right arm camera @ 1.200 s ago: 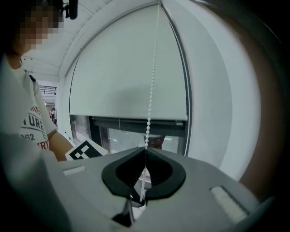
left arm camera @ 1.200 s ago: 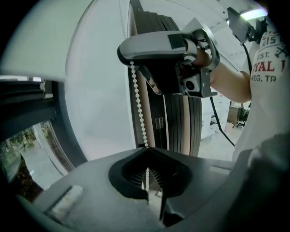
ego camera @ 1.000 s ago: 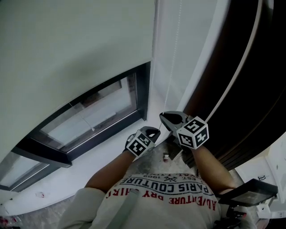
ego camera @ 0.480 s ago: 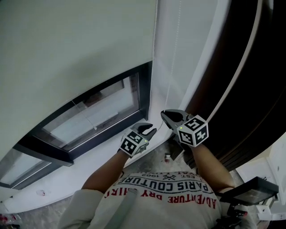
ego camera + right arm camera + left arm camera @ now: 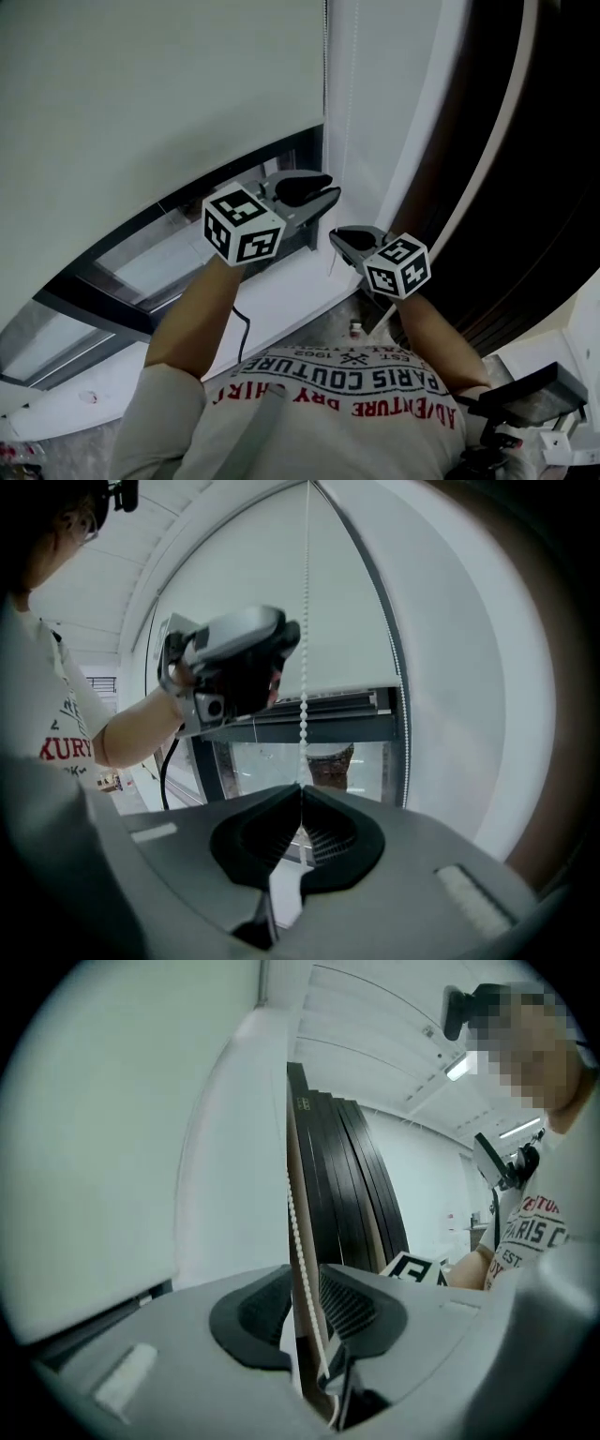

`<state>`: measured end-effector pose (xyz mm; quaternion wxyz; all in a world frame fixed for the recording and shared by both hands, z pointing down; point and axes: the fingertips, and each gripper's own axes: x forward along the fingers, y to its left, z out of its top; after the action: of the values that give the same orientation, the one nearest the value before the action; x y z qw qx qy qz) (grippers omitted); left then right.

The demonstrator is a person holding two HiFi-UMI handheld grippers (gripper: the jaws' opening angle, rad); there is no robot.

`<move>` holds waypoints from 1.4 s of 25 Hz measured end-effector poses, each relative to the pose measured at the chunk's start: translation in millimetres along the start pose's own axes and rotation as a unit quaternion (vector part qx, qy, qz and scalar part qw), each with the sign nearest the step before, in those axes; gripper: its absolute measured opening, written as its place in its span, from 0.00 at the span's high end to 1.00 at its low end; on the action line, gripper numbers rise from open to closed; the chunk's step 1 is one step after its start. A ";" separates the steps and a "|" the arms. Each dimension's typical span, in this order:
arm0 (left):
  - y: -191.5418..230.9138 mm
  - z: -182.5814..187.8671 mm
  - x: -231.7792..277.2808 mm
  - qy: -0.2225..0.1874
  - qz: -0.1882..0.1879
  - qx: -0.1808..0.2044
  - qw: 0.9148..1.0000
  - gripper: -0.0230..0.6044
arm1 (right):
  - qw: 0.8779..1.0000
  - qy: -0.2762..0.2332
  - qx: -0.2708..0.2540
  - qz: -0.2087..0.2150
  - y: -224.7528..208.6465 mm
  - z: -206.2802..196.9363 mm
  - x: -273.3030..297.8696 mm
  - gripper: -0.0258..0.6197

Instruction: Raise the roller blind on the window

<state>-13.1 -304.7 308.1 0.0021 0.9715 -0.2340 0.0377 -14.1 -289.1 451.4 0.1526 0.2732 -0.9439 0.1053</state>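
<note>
The white roller blind (image 5: 141, 103) covers the upper window; glass (image 5: 159, 262) shows below its bottom edge. The white bead chain (image 5: 305, 621) hangs at the window's right side. My left gripper (image 5: 330, 187) is raised beside the blind's lower edge. Its jaws stand open with the chain (image 5: 297, 1222) running between the pads (image 5: 342, 1302), which do not press on it. My right gripper (image 5: 334, 235) sits lower, shut on the chain, which comes out at its closed tips (image 5: 302, 794). In the right gripper view, the left gripper (image 5: 239, 658) hangs above, next to the chain.
Dark slatted panels (image 5: 506, 187) stand to the right of the window. A white sill (image 5: 281, 291) and the dark window frame (image 5: 94, 300) run below the glass. A black cable (image 5: 246, 328) hangs from the left gripper. A dark device (image 5: 525, 394) sits at lower right.
The left gripper has opened its jaws and moved up from beside the right gripper to near the blind's lower edge. The right gripper has stayed almost still, shut.
</note>
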 end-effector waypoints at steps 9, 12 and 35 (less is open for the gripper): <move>2.5 52.7 24.6 -0.001 0.000 0.010 1.000 0.87 | 1.000 0.006 -0.005 0.012 9.8 -5.4 6.9 0.95; 5.0 51.4 25.1 0.000 0.003 -0.004 1.000 0.90 | 1.000 0.008 -0.001 0.010 8.9 -6.4 7.1 0.95; -0.9 1.3 37.3 0.038 0.001 -0.025 0.999 0.93 | 0.998 0.040 0.044 -0.001 1.0 -61.7 3.1 0.95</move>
<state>20.5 -320.9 309.6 0.0353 0.9688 -0.2357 0.0687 -3.0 -272.4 509.9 0.1781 0.2764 -0.9312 0.1572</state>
